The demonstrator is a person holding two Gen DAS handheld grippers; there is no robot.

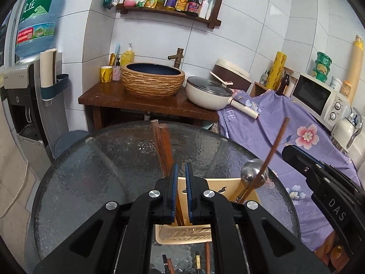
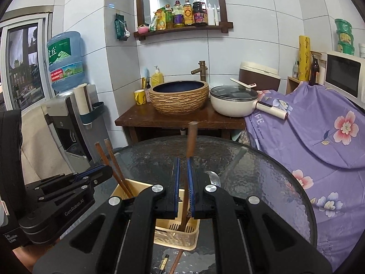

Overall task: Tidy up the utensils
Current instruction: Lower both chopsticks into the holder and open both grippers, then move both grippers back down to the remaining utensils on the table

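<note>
Both grippers clamp utensils over the beige plastic slotted utensil holder (image 1: 182,233) on the round textured glass table (image 1: 91,159). Left gripper (image 1: 181,171) pinches a pair of brown wooden chopsticks (image 1: 163,146), lower ends already inside the left compartment. Right gripper (image 2: 183,166) pinches one brown wooden chopstick (image 2: 191,137), tip in the other compartment. Held upright, likely so they drop in. A steel ladle (image 1: 254,171) already stands there.

The left gripper (image 1: 181,171) points forward and tilts downward, its blue-padded jaws nearly together and clamped on a pair of chopsticks (image 1: 162,146). The right gripper (image 2: 183,166), at its three o'clock, holds the same downward tilt, jaws closed tight on one chopstick (image 2: 191,137) rising toward twelve o'clock.
</note>
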